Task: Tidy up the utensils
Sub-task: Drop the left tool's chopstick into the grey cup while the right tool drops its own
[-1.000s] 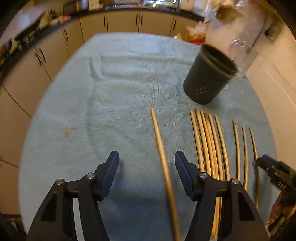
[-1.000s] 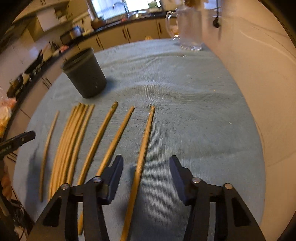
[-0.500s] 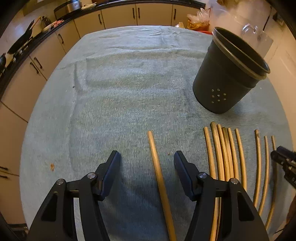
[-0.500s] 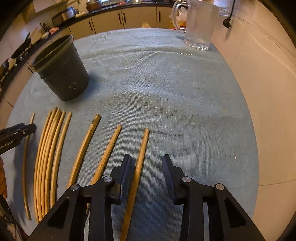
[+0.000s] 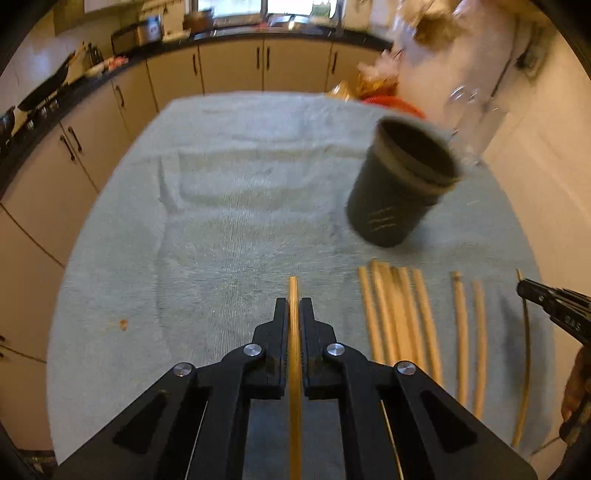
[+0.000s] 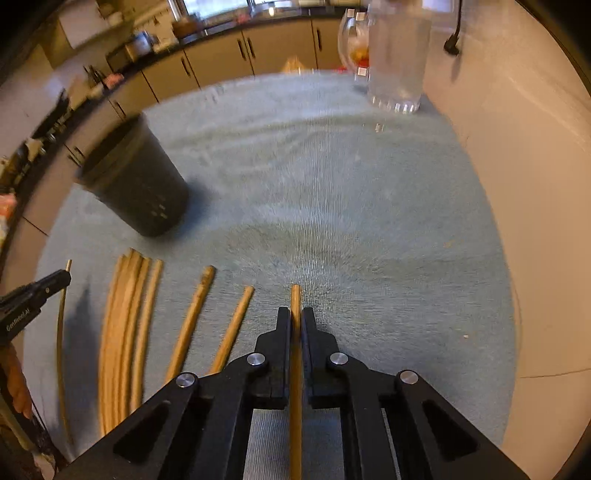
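I'm working in a home kitchen: cream cabinet doors with dark bar handles point(image 5: 258, 62) run under a black countertop point(image 5: 229, 35). A dark wok point(image 5: 48, 86) sits there, and a bright window point(image 5: 266, 7) glows above.

Table covered by a cloth point(image 5: 229, 192). Left wrist view: holder cup point(image 5: 400, 188) stands toward the far right of the cloth, jug point(image 6: 397, 55) behind it at the wall side. Before the cup, a bunch of chopsticks point(image 5: 399, 314) lying side by side, pointing away; right of the bunch, two single sticks point(image 5: 469, 332) apart from each other. Left of the bunch, one chopstick point(image 5: 293, 321) between the left gripper point(image 5: 294, 306) fingers. Rightmost chopstick point(image 6: 295, 350) sits in the right gripper point(image 6: 295, 317). Cabinets point(image 5: 229, 70) run behind the table.
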### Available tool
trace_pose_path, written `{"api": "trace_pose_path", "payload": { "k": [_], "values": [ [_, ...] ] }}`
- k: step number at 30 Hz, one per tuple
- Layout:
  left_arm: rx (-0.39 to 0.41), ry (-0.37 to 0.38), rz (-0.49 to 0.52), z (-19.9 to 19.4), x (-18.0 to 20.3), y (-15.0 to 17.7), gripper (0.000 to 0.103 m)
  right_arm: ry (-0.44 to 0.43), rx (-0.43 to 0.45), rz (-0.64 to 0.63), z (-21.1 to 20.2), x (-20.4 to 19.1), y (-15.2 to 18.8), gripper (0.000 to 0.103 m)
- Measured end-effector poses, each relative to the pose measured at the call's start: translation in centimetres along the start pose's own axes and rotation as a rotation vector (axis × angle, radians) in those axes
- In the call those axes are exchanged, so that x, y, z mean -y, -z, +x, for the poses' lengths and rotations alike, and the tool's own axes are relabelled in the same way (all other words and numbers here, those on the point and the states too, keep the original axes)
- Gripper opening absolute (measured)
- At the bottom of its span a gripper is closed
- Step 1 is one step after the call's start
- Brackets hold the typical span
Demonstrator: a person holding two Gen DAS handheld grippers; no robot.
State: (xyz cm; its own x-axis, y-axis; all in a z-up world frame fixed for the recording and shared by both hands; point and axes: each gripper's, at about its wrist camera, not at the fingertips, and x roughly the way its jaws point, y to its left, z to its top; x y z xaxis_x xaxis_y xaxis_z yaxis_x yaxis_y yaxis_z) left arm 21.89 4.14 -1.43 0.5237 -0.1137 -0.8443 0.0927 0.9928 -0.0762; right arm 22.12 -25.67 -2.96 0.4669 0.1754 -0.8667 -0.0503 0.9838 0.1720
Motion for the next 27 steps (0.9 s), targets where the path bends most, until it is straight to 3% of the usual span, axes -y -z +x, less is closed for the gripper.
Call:
{"api": "trace_pose_path", "payload": {
  "k": [8, 15, 21, 27],
  "values": [
    [0.223, 0.031, 0.070, -10.5, 1.2, 2.7, 0.005, -0.077, 0.241, -0.004, -9.0, -0.6, 2.2, 0.006],
    [0.367, 0.046, 0.104, -16.5, 2.4, 4.2, 0.005, -0.124, 0.374, 0.014, -14.7, -1.0, 3.0, 0.006],
    [0.460, 0.077, 0.056, -19.0, 2.6, 1.5, 0.005, -0.128, 0.471, 0.011, -17.9, -1.9, 1.4, 0.006],
    [0.501, 0.084, 0.029, -19.6, 3.1, -3.7, 0.005, -0.154, 0.527, -0.004, -19.5, -3.6, -2.2, 0.006]
  ]
}}
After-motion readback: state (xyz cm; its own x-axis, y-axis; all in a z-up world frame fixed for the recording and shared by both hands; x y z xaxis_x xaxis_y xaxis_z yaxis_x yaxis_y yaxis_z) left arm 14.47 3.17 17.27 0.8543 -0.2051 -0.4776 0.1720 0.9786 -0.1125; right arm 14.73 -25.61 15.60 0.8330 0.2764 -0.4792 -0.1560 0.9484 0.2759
